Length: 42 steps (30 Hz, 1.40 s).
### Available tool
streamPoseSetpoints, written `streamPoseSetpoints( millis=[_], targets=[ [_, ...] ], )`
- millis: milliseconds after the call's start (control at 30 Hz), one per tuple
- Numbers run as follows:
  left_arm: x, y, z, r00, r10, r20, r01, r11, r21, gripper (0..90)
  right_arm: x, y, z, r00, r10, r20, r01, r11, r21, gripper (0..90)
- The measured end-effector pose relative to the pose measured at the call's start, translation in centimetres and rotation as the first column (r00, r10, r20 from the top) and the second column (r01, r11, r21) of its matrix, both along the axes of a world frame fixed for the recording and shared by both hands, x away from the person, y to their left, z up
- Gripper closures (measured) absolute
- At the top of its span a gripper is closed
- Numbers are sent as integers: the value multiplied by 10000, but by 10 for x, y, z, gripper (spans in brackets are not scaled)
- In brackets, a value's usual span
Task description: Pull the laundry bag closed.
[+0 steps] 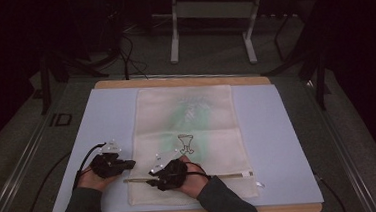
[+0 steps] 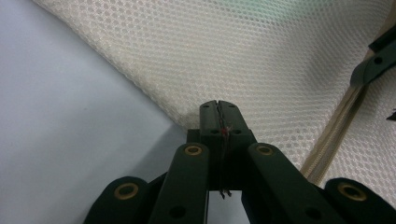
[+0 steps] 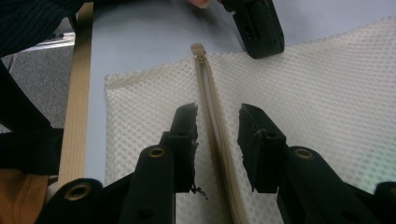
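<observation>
Right tool (image 3: 217, 135) open, straddling zipper (image 3: 212, 121) along its length; left tool (image 2: 218, 114) closed, pinning mesh bag (image 2: 243, 60) edge.

We held left gripper (image 1: 128, 164) low at near left, jaws pressed together, tips pointing right. Left hand (image 1: 95, 178) gripped it from behind, forearm entering from bottom edge. Right gripper (image 1: 153, 174) sat just beside it, pointing left (toward the other), jaws parted with clear gap between. Right hand (image 1: 193, 178) wrapped its body, sleeve angled in from lower right.
</observation>
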<state>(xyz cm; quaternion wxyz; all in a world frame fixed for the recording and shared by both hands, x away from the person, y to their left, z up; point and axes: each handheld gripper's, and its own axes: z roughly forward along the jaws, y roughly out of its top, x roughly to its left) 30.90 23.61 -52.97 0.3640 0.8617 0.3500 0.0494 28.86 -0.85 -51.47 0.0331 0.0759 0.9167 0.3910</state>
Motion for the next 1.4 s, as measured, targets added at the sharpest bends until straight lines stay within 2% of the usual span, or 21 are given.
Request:
streamPoseSetpoints(
  millis=[600, 1267, 1400],
  targets=[
    [0, 4, 2, 9996, 276, 108, -279, 9993, 233, 896, 2, 29, -2, 9997, 249, 33, -249, 9997, 16, 753],
    [-1, 10, 6, 9980, 562, 274, -560, 9984, -72, 896, 4, 63, -8, 9989, 464, -35, -464, 9989, -73, 755],
    [-1, 11, 6, 9979, 597, 268, -594, 9982, -118, 896, 5, 69, -9, 9987, 512, 20, -511, 9984, -234, 755]
  ],
)
